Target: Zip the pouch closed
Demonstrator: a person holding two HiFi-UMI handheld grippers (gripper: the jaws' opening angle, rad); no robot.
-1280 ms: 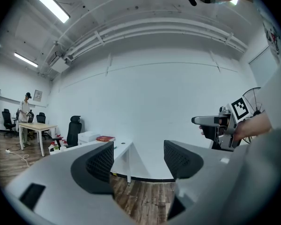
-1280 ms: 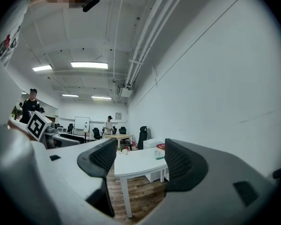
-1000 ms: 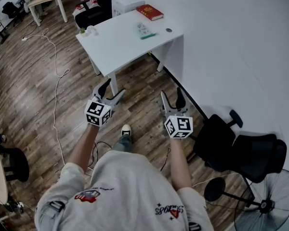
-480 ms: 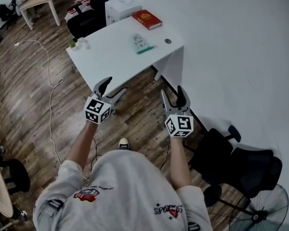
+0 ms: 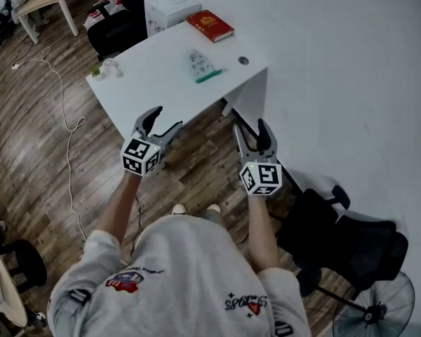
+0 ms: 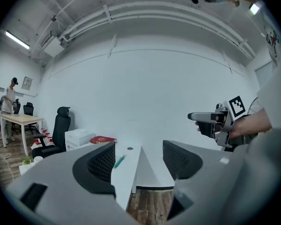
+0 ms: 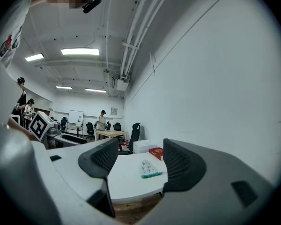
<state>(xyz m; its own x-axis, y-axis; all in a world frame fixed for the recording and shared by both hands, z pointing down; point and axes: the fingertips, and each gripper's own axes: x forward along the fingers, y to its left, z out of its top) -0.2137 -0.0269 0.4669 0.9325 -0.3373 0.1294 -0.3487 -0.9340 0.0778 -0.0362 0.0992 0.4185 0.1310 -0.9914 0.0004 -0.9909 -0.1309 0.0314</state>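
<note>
A clear pouch (image 5: 199,63) with a green zip edge lies flat on the white table (image 5: 154,90), toward its right end; it also shows in the right gripper view as the pouch (image 7: 149,168). My left gripper (image 5: 160,122) hangs open over the table's near edge. My right gripper (image 5: 252,133) is open too, off the table's near right corner, above the floor. Both are empty and well short of the pouch. In the left gripper view only the pouch's green edge (image 6: 119,161) shows past the jaw.
A red book (image 5: 209,25) and a white box (image 5: 167,7) sit at the table's far end, a small dark disc (image 5: 243,60) near the right edge, small items (image 5: 107,67) at the left corner. Black office chairs (image 5: 351,237) and a fan (image 5: 379,307) stand at my right. A cable (image 5: 62,111) trails on the wooden floor.
I have stepped closer to the table: it has shifted nearer in view, and both grippers now reach its near edge. Their jaws have stayed open.
</note>
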